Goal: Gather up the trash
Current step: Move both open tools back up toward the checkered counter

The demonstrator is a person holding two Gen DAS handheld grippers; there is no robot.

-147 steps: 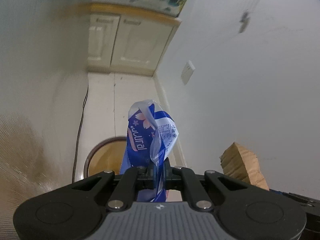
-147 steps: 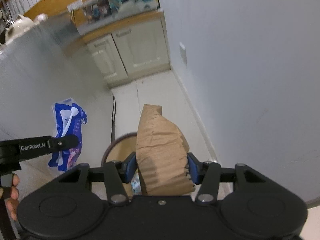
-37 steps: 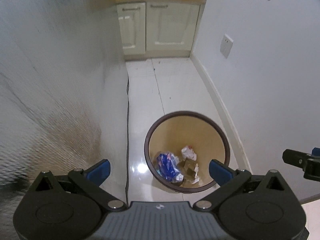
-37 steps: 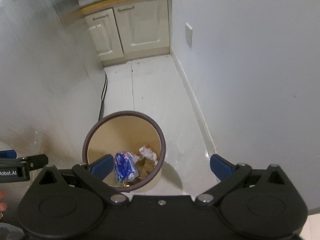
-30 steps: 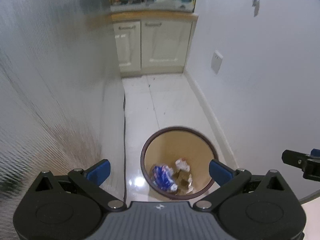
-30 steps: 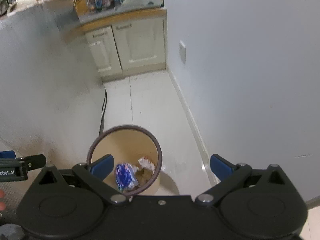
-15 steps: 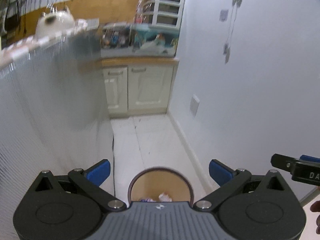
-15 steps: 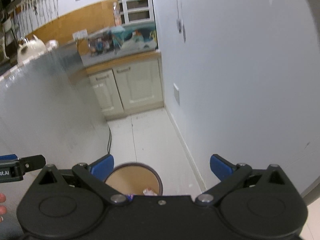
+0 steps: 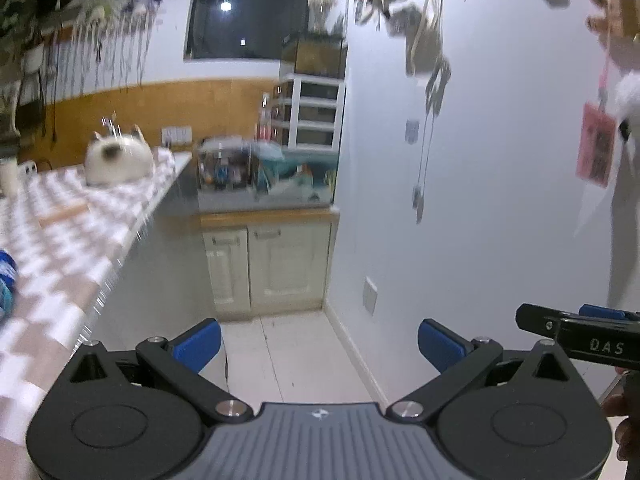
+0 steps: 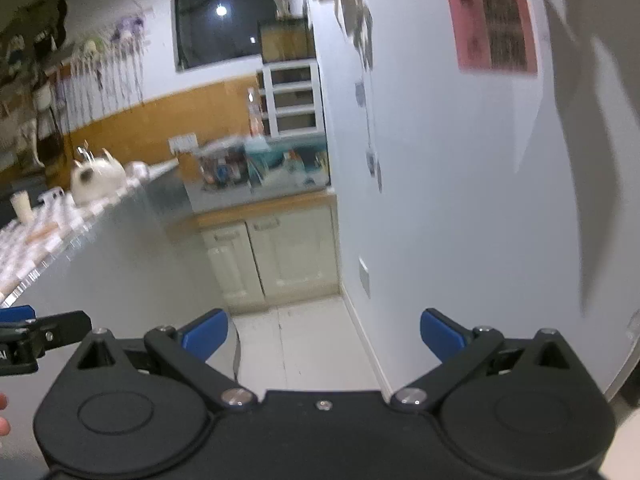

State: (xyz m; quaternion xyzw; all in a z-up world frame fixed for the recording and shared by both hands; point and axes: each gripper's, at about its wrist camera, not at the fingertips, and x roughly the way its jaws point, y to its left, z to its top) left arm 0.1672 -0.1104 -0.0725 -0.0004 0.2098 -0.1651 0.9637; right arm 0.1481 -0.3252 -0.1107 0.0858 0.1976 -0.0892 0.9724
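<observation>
Left hand-held gripper (image 9: 318, 340) spread wide, nothing between the blue pads; right hand-held gripper (image 10: 324, 334) likewise wide and empty. Both raised, facing the cream cabinet (image 9: 266, 268) across the white floor (image 9: 296, 360). No bin in either view, no trash held. Checkered table (image 9: 60, 240) at left, a blue item (image 9: 6, 276) at its edge, too blurred to name, possibly more trash. Risks: motion blur hiding leftover litter; open fingers clipping the table edge or the white wall (image 10: 460, 220) in this narrow aisle
</observation>
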